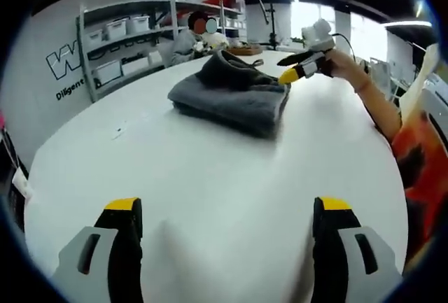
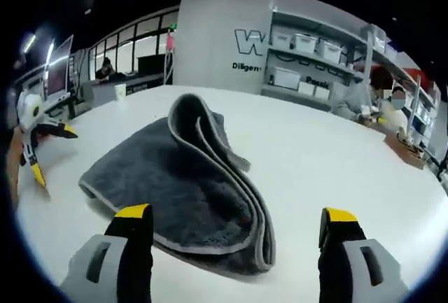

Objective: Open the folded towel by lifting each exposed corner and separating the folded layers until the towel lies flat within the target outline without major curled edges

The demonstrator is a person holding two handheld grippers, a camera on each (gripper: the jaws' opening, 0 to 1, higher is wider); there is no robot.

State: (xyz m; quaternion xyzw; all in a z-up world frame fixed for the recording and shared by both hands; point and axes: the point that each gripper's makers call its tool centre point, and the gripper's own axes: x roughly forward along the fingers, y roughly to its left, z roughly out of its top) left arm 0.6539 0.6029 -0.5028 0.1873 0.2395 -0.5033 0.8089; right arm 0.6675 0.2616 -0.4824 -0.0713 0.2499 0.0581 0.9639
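Towel folded on the bench, both grippers wide apart

Towel (image 2: 189, 184) first: we see a dark grey one with a paler stitched edge, lying on the white bench (image 1: 210, 177). In the right gripper view it sits just ahead of our right gripper (image 2: 234, 229), between the jaws' line of sight. Its upper layer is rumpled into a raised ridge (the fold curls up and over along the middle), and the edges of the layers show stacked on the side nearest the right jaw.

In the left gripper view the same towel (image 1: 231, 96) lies toward the far edge of the bench, well apart from our left gripper (image 1: 227, 222). That gripper's yellow-tipped jaws stand wide apart over bare bench and hold nothing.

The right gripper (image 1: 301, 68) comes into the left gripper view from the right, held by a hand (image 1: 343, 65), its yellow tip just beside the towel's far corner. Its jaws are likewise spread and clamp nothing.

Beyond the bench we see shelving (image 1: 126, 37) with white bins against the wall, and a seated person (image 2: 364, 96) at the far side.
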